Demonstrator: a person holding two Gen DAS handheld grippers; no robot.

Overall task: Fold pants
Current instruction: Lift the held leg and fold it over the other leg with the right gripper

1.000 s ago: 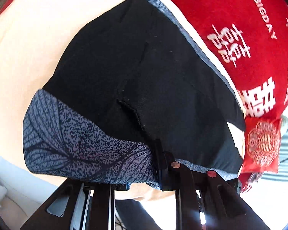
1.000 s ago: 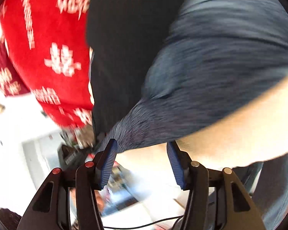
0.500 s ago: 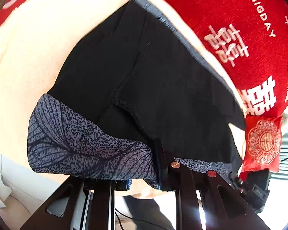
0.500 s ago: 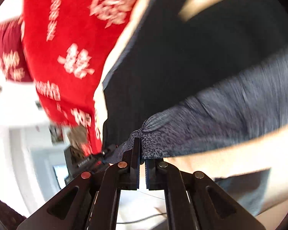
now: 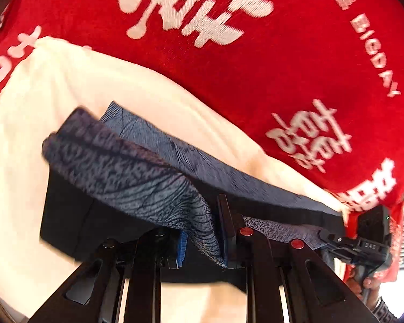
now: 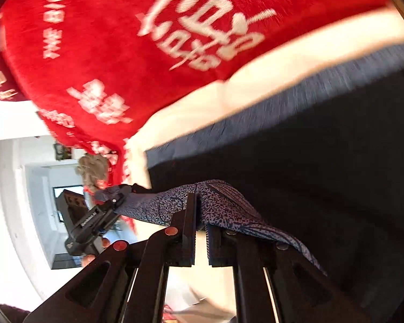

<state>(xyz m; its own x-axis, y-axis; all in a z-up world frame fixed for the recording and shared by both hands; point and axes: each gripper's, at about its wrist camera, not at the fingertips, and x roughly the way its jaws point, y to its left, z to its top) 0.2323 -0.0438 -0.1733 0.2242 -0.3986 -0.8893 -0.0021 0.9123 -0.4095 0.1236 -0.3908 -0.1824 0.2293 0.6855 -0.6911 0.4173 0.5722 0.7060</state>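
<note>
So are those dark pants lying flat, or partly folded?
Partly folded: the pants' patterned hem is lifted and doubled over the black fabric, pinched by left gripper and right gripper.

Left gripper (image 5: 202, 239): jaws partly apart, printed fabric of the pants (image 5: 137, 167) bunched between the blue pads, fabric against the right pad. Right gripper (image 6: 200, 231): jaws nearly closed, thin gap, pinching the printed hem. In each view the other gripper shows at the frame edge, clamped on the same hem, with the person's fingers (image 6: 90, 258) wrapped on its handle.
</note>
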